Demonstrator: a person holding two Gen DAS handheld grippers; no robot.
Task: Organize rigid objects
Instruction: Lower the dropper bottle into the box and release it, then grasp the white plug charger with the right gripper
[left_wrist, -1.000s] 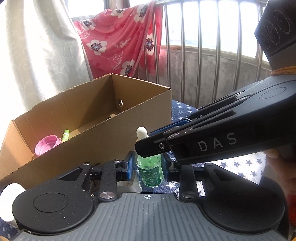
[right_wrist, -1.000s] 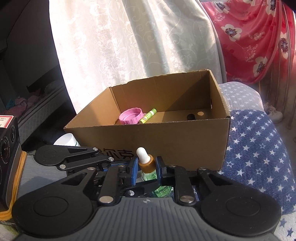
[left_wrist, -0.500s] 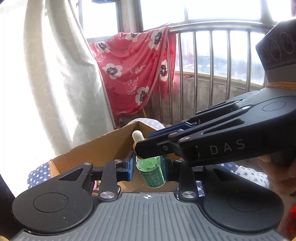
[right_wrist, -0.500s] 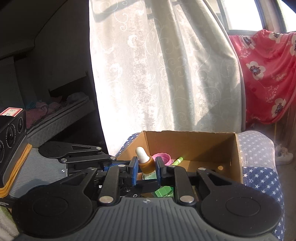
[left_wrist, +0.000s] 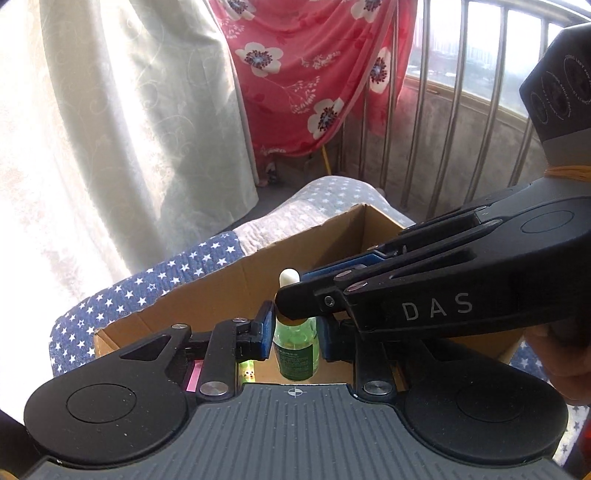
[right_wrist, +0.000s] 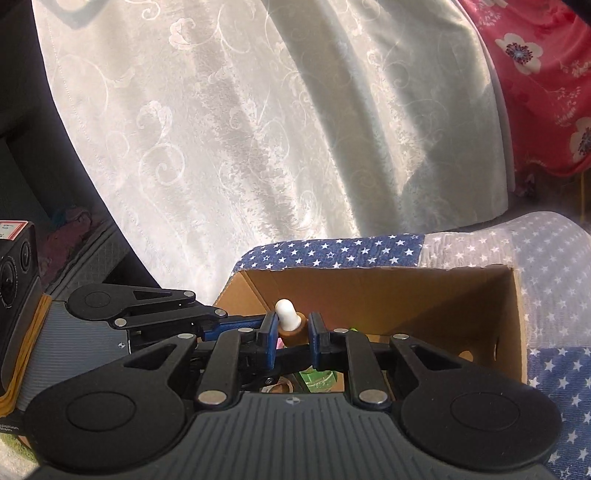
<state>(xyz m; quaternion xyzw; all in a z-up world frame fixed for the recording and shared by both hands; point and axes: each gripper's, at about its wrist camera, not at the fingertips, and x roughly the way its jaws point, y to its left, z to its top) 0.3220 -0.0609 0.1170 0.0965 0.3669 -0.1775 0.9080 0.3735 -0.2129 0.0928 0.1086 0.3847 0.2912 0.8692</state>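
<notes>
A green dropper bottle (left_wrist: 296, 349) with a brown collar and white rubber bulb (right_wrist: 286, 315) is held upright over the open cardboard box (left_wrist: 229, 280). My left gripper (left_wrist: 294, 338) is shut on the bottle's body. My right gripper (right_wrist: 291, 334) is shut on its brown collar and crosses over the left one (left_wrist: 424, 295). The box (right_wrist: 388, 291) sits on a blue star-patterned cover. A pink lid (left_wrist: 192, 377) and a small yellow-green tube (left_wrist: 246, 371) lie in the box, mostly hidden behind my left gripper.
A white patterned curtain (left_wrist: 110, 129) hangs behind the box. A red floral cloth (left_wrist: 314, 74) hangs on a metal railing (left_wrist: 461, 110) at the back right. The star-patterned cushion (right_wrist: 554, 369) extends around the box.
Both grippers have carried the bottle up and forward, from in front of the box's near wall to above its open inside. Both stay shut on it.
</notes>
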